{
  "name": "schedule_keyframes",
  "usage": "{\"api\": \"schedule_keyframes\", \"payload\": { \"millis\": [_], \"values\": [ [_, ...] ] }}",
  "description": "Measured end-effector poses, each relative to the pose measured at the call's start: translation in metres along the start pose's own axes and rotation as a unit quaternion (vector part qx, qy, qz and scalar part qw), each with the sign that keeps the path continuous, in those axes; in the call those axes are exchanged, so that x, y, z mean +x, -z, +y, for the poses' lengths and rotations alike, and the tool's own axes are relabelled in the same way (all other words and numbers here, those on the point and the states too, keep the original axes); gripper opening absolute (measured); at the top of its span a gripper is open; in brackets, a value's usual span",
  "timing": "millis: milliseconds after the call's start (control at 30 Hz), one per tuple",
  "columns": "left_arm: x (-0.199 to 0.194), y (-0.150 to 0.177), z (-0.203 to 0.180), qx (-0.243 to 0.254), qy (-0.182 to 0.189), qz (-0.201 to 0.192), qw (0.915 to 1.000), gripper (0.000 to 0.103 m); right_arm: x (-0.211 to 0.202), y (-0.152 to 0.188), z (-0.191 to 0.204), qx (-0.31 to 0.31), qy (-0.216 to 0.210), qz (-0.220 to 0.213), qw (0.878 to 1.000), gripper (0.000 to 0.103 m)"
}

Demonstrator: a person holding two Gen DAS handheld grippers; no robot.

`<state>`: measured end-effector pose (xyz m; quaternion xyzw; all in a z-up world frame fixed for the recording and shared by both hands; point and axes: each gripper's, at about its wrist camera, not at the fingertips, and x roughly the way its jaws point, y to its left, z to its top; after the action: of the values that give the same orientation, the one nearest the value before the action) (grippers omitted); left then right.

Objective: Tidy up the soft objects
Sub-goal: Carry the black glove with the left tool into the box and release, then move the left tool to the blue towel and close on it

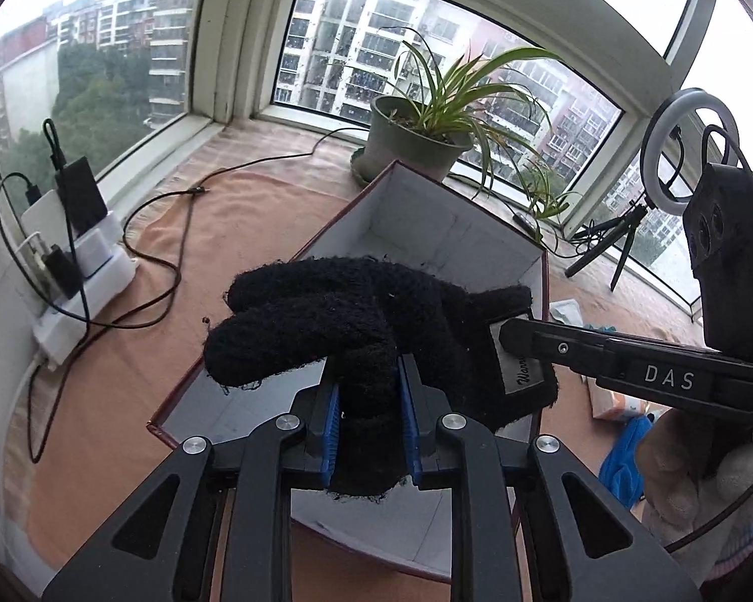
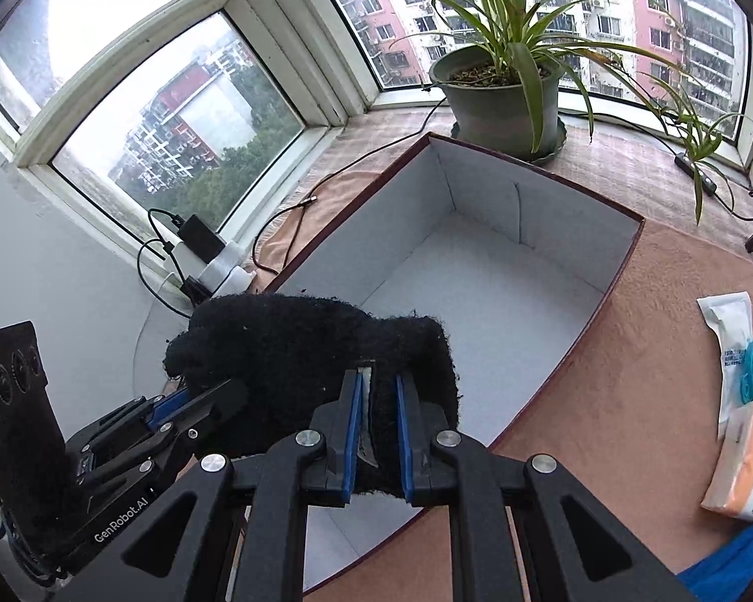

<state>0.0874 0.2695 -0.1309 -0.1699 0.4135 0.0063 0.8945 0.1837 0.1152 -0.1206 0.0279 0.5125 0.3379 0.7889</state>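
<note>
Black knit glove (image 1: 356, 321) pinched by both claws — left (image 1: 369, 419), right (image 2: 379, 431) — above bare grey-lined box (image 2: 482, 296)

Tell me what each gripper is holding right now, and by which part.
Both hold one black knitted glove: left gripper clamps a finger, right gripper clamps the cuff edge by its label, above the open maroon box.

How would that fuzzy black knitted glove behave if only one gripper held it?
The fuzzy black knitted glove would probably droop: its fingers already sag past the left gripper. It looks light, and its fuzzy knit seems unlikely to slip from the right gripper.
</note>
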Motion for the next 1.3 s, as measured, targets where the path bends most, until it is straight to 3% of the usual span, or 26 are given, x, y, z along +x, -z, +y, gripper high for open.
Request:
{"api": "schedule_keyframes", "payload": {
  "millis": [133,167,233,267,333,533,900,1067,1133,1300],
  "values": [
    [-0.002,-0.002,0.004,0.0,-0.001,0.001,1.0,0.029,0.002,0.0,0.003,-0.01,0.024,-0.005,1.0,0.019],
    [-0.001,-0.003,0.005,0.001,0.004,0.004,1.0,0.033,0.002,0.0,0.004,-0.014,0.027,-0.008,1.0,0.024],
    [-0.003,-0.004,0.004,0.007,0.004,0.006,0.9999,0.052,-0.002,0.0,0.006,-0.017,0.034,-0.016,0.999,0.037],
    [-0.005,-0.003,0.004,0.009,0.002,0.002,1.0,0.054,-0.003,-0.001,0.006,-0.017,0.039,-0.021,0.999,0.047],
    [-0.008,-0.004,0.004,0.011,0.002,-0.003,0.9999,0.054,-0.007,0.0,0.006,-0.013,0.043,-0.03,0.999,0.052],
    [-0.019,-0.003,0.006,0.007,0.012,-0.01,0.9998,0.054,-0.019,0.009,0.001,0.003,0.046,-0.043,0.998,0.052],
    [-0.05,0.013,-0.02,0.012,0.043,-0.032,0.9985,0.055,-0.076,0.062,-0.027,0.024,0.068,-0.09,0.993,0.059],
    [-0.05,0.027,-0.046,0.016,0.059,-0.022,0.9979,0.055,-0.111,0.09,-0.06,0.048,0.059,-0.111,0.991,0.059],
    [-0.049,0.033,-0.057,0.016,0.065,-0.016,0.9976,0.061,-0.126,0.101,-0.077,0.055,0.056,-0.113,0.99,0.059],
    [-0.039,0.054,-0.087,0.016,0.08,0.008,0.9966,0.061,-0.168,0.126,-0.127,0.064,0.078,-0.136,0.986,0.061]
  ]
}}
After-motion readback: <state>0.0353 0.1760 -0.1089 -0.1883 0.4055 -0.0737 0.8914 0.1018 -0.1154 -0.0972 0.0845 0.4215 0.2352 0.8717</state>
